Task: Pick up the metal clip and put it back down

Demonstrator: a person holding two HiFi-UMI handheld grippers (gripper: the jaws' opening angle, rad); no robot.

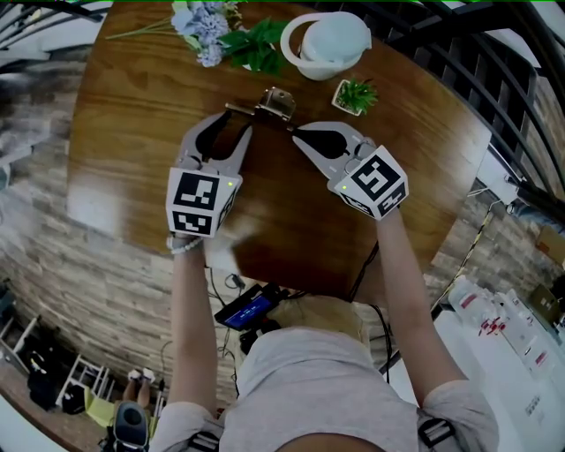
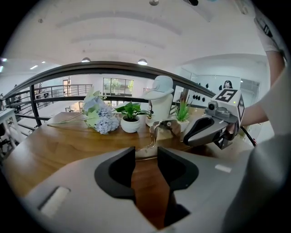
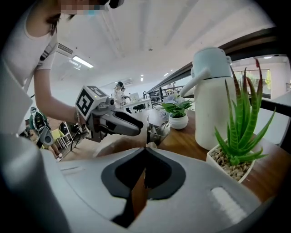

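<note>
The metal clip (image 1: 274,105) stands on the round wooden table (image 1: 132,106), just beyond both grippers. My left gripper (image 1: 233,124) is open, its tips a short way in front of the clip's wire handle, with nothing between the pads. In the left gripper view the clip (image 2: 162,129) stands past the open jaws of the left gripper (image 2: 146,154), and bare wood shows in the gap. My right gripper (image 1: 296,133) is shut and empty, its tip pointing at the clip from the right. In the right gripper view the clip (image 3: 157,131) sits just ahead of the right gripper (image 3: 145,148).
At the table's far side are blue flowers (image 1: 201,26), a leafy plant in a white pot (image 1: 256,46), a white jug (image 1: 328,42) and a small succulent in a square pot (image 1: 355,95). A dark railing (image 2: 136,68) runs behind the table.
</note>
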